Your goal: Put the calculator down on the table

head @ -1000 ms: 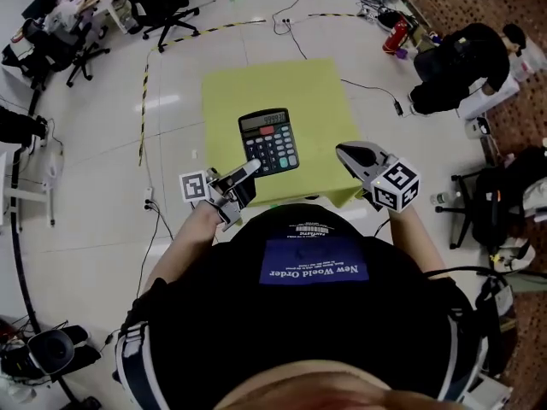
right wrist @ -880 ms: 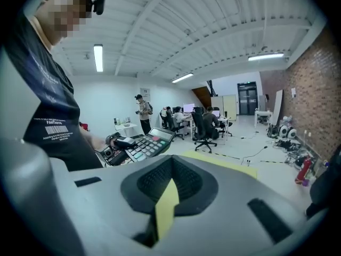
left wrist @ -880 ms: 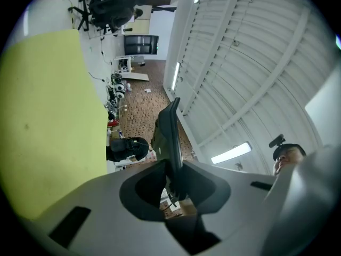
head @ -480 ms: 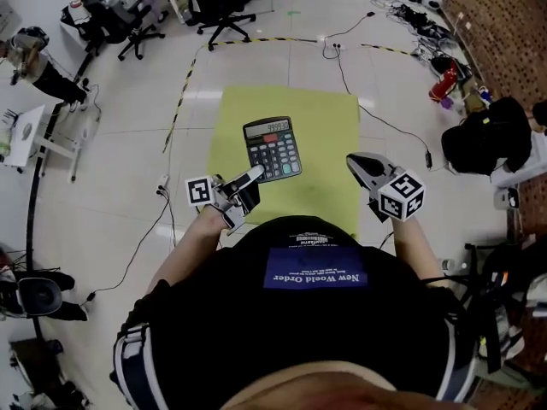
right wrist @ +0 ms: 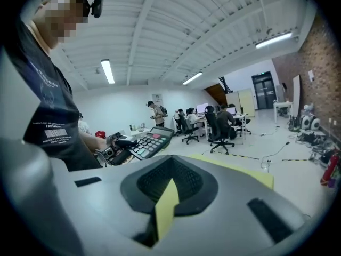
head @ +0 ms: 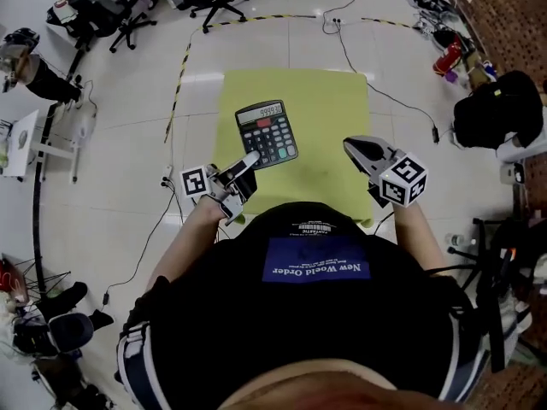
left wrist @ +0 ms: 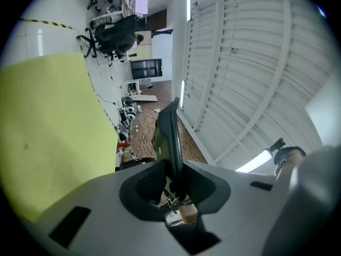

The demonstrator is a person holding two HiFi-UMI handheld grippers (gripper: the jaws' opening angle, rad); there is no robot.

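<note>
Item: calculator (head: 267,133), clamped by its near edge in my left tool (head: 244,165), not yet set down.

Risks, as I judge them: the grip takes only the near edge, so most of the body hangs out beyond the tool's tips, and it could pivot or slip in the jaws if I swing it. Letting go while it is clear of the worktop (head: 333,109) would drop it far end first. Lowering it at this tilt could knock that far end against the surface. My right tool (head: 359,149) sits to the right of the left one, jaws together and holding nothing, so it gives no support. Description: flat dark case, rows of pale keys with one red key, and a grey display strip at the end farthest from the tool. It sits above the yellow-green worktop with its far end raised.
</note>
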